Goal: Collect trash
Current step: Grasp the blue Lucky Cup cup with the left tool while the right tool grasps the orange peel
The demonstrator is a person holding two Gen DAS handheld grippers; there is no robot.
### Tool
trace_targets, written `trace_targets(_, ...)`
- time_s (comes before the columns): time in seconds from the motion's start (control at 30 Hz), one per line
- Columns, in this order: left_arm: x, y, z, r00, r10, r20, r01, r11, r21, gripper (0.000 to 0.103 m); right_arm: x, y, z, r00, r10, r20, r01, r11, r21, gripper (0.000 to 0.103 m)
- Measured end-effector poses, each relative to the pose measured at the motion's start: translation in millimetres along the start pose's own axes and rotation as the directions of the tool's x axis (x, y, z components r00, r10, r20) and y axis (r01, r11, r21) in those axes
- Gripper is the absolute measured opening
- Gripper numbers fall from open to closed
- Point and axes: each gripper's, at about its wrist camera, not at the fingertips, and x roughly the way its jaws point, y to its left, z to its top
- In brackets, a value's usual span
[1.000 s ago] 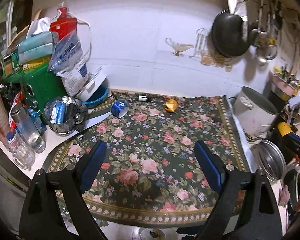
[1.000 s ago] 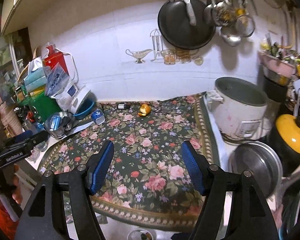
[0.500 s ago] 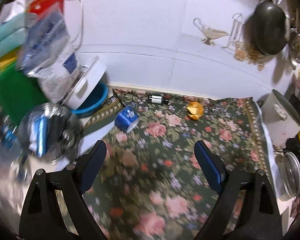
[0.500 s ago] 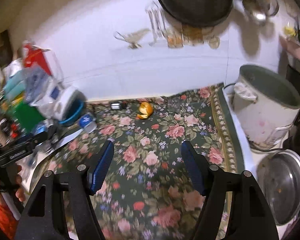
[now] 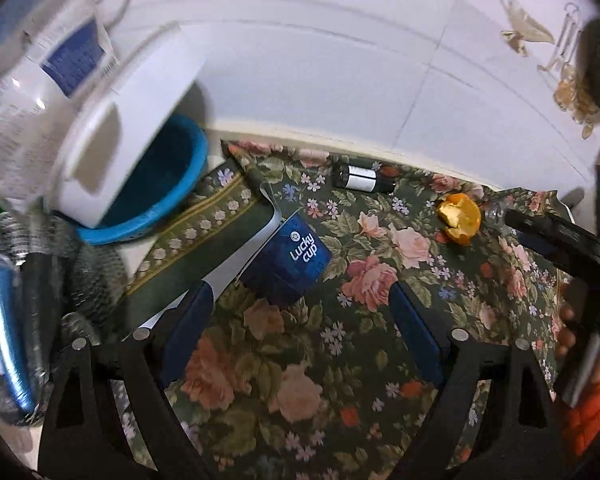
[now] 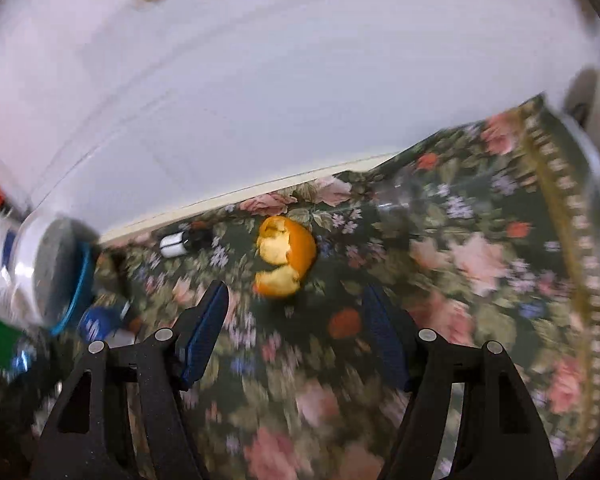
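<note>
Both cams now sit much closer to the flowered cloth (image 5: 380,280) than a sec ago; wall pans, rice cooker and shelf clutter have dropped out of view.

Left tongs (image 5: 300,320): fingers wide apart, nothing between them, same spread as before. Blue cup (image 5: 290,258) marked "Lucky cup" lies on its side just past the tips, at 12 o'clock, leaning toward the left finger (image 5: 188,328); not touching either pad. A sec ago it was a small thing far up the cloth at 11. White tub (image 5: 120,128) tilted into the blue bowl (image 5: 168,184) fills the 10 o'clock corner, far bigger than before. Small dark bottle (image 5: 362,178) w/ white label lies by the wall at 12–1. Orange peel (image 5: 460,218) at 2 o'clock. Right tongs' black frame and the person's hand (image 5: 588,332) w/ red sleeve enter at 3.

Right tongs (image 6: 296,320): fingers apart, empty, about as wide as earlier. Orange peel (image 6: 286,258) lies just ahead of the gap at 12, clear of both pads; earlier it was far off near the wall. Bottle (image 6: 184,240) at 11, blue cup (image 6: 100,320) at 9, blurred. Whole right view is smeared w/ motion.
</note>
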Motion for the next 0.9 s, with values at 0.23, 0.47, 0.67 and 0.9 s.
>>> trace_targets(0.23, 31.3, -3.0, 11.5, 0.999, -0.013, -0.032, 0.012, 1.000, -0.020, 0.089, 65.1, 7.0, 14.9, 0.998, -0.005, -0.059, 0.007, 0.999, 0.037, 0.050)
trace_targets(0.47, 60.3, -1.7, 19.8, 0.998, 0.001, -0.064, -0.004, 0.999, -0.039, 0.089, 91.4, 9.7, 19.1, 0.996, -0.015, -0.088, 0.019, 0.999, 0.048, 0.016)
trace_targets(0.67, 79.5, 7.1, 21.2, 0.994, -0.048, -0.098, 0.036, 0.992, -0.121, 0.080, 77.0, 8.3, 8.7, 0.998, 0.006, -0.069, -0.004, 1.000, 0.030, 0.010)
trace_targets(0.9, 74.6, -8.8, 21.2, 0.991, -0.091, -0.095, 0.086, 0.995, -0.056, 0.026, 32.8, 3.0, 0.3, 0.999, -0.001, -0.039, 0.000, 0.999, -0.032, 0.009)
